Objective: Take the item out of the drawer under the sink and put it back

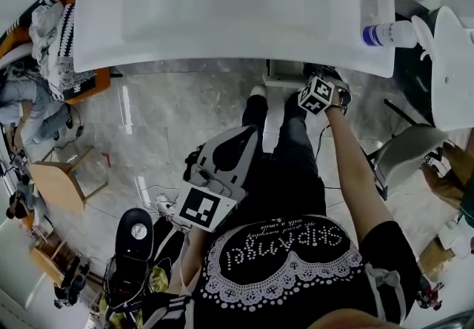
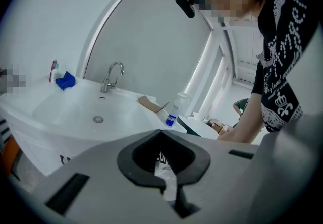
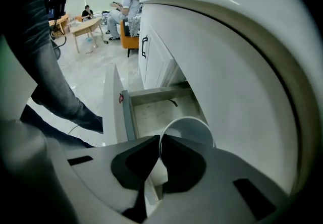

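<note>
White cup (image 3: 194,127) clamped by its near rim in right claw (image 3: 159,138), mouth toward claw, over open drawer (image 3: 127,114). Left claw (image 2: 161,133) closed, empty, farther off.

Coming through on my feed now: the left tongs (image 1: 248,136) are pale grey plastic, broad and wedge-shaped. Black pads (image 3: 132,167) line the scooped inner faces, same on the right tongs (image 3: 160,140). I'm seeing a dark rectangular slot (image 2: 65,192) sunk into each grey jaw. Each tool carries a white marker cube (image 1: 201,209) printed with black squares, and the other cube (image 1: 317,94) matches it. The person wears a black short-sleeved T-shirt (image 1: 289,261) with white lettering and a heart outlined in white beaded lace trim (image 1: 222,276). Below that, dark trousers (image 1: 292,164) and a pale shoe (image 1: 257,90).
</note>
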{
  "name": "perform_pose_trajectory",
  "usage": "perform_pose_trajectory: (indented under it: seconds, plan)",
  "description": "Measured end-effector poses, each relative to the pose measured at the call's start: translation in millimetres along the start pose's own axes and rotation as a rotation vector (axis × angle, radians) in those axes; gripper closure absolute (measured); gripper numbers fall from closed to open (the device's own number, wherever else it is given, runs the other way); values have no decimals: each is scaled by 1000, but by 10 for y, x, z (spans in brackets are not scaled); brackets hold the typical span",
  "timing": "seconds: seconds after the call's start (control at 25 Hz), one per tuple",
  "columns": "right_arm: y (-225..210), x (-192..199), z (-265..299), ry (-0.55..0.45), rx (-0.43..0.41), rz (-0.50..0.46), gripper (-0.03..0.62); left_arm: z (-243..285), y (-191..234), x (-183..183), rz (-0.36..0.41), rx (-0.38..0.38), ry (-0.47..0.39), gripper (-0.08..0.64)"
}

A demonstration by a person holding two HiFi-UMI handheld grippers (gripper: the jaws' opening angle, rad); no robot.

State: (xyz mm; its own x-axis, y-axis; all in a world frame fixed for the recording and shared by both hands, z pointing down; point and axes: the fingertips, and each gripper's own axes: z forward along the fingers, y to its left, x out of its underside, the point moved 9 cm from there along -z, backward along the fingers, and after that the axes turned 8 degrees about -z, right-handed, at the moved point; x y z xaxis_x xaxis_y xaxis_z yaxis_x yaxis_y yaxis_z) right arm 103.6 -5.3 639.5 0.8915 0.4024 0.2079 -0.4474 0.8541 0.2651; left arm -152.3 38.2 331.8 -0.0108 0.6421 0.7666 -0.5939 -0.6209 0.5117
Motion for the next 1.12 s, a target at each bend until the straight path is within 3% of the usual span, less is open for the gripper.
perform_pose_trajectory:
  seconds: [0.32, 0.6, 0.8, 1.12]
  plan:
    - [182, -75, -236, -24, 41, 51, 568, 5, -19, -41, 15, 60, -30, 555]
    - [308, -104, -608, -74, 127, 185, 568, 46, -40, -108, 30, 120, -51, 555]
    - [365, -103, -961, -121, 200, 341, 568, 64, -14, -139, 58, 163, -29, 555]
    - [391, -34, -1744, -254, 365, 628, 568, 206, -5, -297, 95, 236, -83, 555]
